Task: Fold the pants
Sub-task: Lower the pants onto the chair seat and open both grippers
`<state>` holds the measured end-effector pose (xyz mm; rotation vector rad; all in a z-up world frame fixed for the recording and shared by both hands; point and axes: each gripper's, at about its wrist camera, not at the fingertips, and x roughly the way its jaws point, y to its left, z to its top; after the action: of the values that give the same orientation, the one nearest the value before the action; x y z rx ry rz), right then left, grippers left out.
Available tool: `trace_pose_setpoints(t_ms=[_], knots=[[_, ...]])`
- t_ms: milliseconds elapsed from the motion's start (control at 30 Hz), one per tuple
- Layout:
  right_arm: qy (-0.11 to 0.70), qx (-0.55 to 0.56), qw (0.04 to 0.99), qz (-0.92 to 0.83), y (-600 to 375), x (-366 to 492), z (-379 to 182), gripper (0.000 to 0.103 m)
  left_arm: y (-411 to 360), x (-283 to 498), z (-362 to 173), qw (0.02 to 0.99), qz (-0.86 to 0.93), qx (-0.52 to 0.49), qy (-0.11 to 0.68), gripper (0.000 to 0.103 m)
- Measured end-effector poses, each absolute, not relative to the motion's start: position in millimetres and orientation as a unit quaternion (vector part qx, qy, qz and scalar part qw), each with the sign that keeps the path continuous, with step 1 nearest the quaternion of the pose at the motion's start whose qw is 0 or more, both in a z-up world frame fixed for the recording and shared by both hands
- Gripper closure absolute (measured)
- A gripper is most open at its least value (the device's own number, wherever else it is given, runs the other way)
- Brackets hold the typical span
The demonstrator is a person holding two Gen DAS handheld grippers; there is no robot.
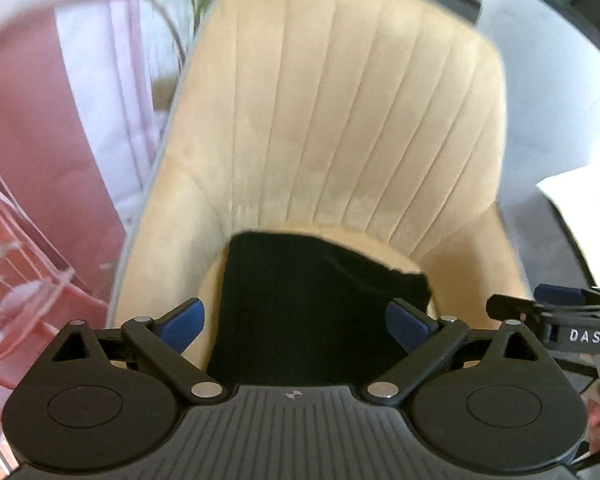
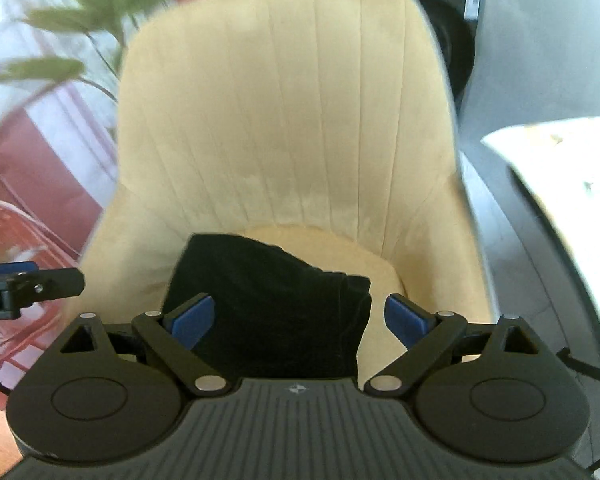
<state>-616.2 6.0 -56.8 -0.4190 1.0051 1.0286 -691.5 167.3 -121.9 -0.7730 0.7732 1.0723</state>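
The pants (image 1: 300,304) are seen as a black folded bundle lying on the seat of the chair (image 1: 340,120). In the left wrist view they cover the middle of the seat, with their far edge close to the chair back and one corner reaching toward the chair's right side. In the right wrist view the pants (image 2: 268,304) lie more on the left half of the seat, and bare beige cushion is shown at their right side, in front of the chair (image 2: 284,120) back.

The left gripper (image 1: 296,324) is held in front of the chair with its jaws spread wide. Nothing is gripped between the blue pads (image 1: 186,322); the pants are only seen behind the gap. The right gripper (image 2: 298,318) is also spread wide and nothing is held by it. Its left pad (image 2: 192,320) is seen over the black cloth, but contact cannot be told.

At the right edge of the left wrist view, the right gripper (image 1: 540,304) is visible beside the chair. At the left edge of the right wrist view, the left gripper (image 2: 32,280) is visible.

Behind the chair on its left side, a plant (image 2: 68,20) and a pink curtain (image 1: 40,120) are seen, blurred.
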Motion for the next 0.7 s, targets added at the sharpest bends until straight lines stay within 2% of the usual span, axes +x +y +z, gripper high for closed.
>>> trace_pose_setpoints(t_ms=[433,700], knots=[[0.389,-0.157,0.753,0.506,-99,-655,59,0.008,28,-660,12,0.755,0.528,-0.273,0.277,0.000],[0.368,-0.143,0.753,0.526,-160,-685,98,0.006,-48,-657,60,0.760,0.553,-0.229,0.253,0.000]])
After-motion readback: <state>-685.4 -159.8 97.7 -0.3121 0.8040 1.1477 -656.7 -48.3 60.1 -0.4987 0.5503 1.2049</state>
